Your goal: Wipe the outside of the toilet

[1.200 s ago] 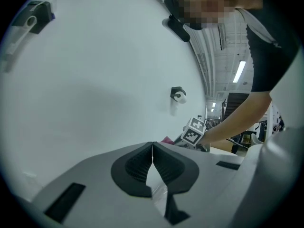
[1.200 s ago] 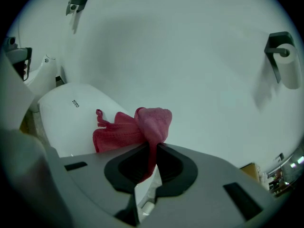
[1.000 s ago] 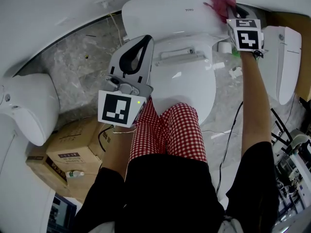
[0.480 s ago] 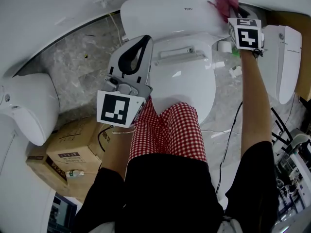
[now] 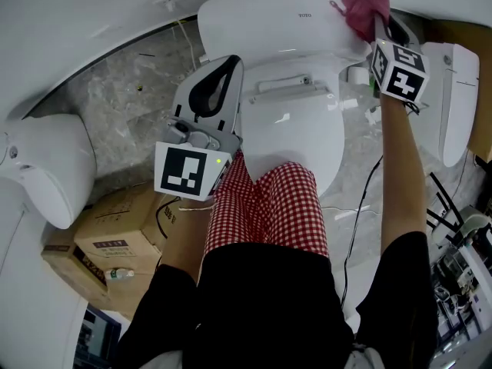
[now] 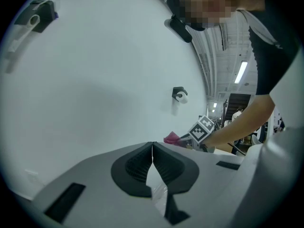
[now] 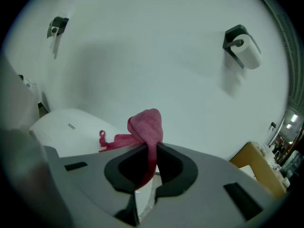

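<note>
A white toilet (image 5: 296, 141) with its lid down stands in front of me, its tank (image 5: 269, 18) against the wall. My right gripper (image 5: 377, 23) is shut on a pink cloth (image 5: 364, 8) at the tank's right end; the cloth (image 7: 145, 129) bunches up out of the jaws, with the tank top (image 7: 71, 125) to the left. My left gripper (image 5: 223, 71) hangs beside the toilet's left side, jaws shut on nothing (image 6: 152, 148). The left gripper view shows mostly white wall, with the right gripper's marker cube (image 6: 203, 128) and the cloth (image 6: 172, 138) beyond.
Another toilet (image 5: 46, 167) stands at the left and one more (image 5: 455, 98) at the right. Cardboard boxes (image 5: 115, 237) sit on the marble floor at lower left. A cable (image 5: 361, 206) runs along the floor on the right. A paper roll holder (image 7: 243, 49) hangs on the wall.
My right gripper has moved up and slightly right with the cloth, along the tank's right end. The left gripper has stayed where it was.
</note>
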Action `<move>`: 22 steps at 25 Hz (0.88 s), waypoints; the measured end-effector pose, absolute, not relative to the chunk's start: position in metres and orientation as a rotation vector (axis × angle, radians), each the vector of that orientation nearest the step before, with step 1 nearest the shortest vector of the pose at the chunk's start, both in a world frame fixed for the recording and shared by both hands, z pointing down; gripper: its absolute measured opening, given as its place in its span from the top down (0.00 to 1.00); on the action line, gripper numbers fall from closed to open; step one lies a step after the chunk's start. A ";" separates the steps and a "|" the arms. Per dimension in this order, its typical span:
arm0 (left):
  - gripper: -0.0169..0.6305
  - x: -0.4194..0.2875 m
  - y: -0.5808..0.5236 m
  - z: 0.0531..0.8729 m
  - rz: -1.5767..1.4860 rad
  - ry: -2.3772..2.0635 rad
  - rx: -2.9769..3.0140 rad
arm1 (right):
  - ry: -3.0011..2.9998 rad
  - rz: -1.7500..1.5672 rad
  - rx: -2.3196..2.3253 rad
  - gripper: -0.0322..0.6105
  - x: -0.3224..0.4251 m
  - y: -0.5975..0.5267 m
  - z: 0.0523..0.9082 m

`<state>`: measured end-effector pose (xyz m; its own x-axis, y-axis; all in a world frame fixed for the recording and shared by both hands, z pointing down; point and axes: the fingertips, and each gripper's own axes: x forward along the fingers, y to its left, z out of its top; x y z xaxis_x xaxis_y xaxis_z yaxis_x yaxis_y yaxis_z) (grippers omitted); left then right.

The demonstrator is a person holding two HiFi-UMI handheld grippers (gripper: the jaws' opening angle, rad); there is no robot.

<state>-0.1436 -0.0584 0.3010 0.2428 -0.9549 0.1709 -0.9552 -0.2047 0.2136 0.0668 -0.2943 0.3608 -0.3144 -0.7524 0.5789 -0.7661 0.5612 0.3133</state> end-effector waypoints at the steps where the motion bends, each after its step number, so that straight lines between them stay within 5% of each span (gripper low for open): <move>1: 0.96 -0.144 -0.057 0.301 0.005 -1.772 2.247 | -2.119 0.014 1.224 0.86 0.065 -0.292 0.354; 22: 0.96 -0.184 -0.038 0.298 -0.004 -1.857 2.183 | -2.573 -0.083 0.968 0.86 -0.050 -0.182 0.259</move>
<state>-0.1840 -0.0378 0.2978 0.1764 -0.9687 0.1746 -0.9680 -0.1386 0.2091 -0.0496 -0.1820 0.2587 -0.6858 -0.6454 0.3363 -0.6223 0.7597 0.1889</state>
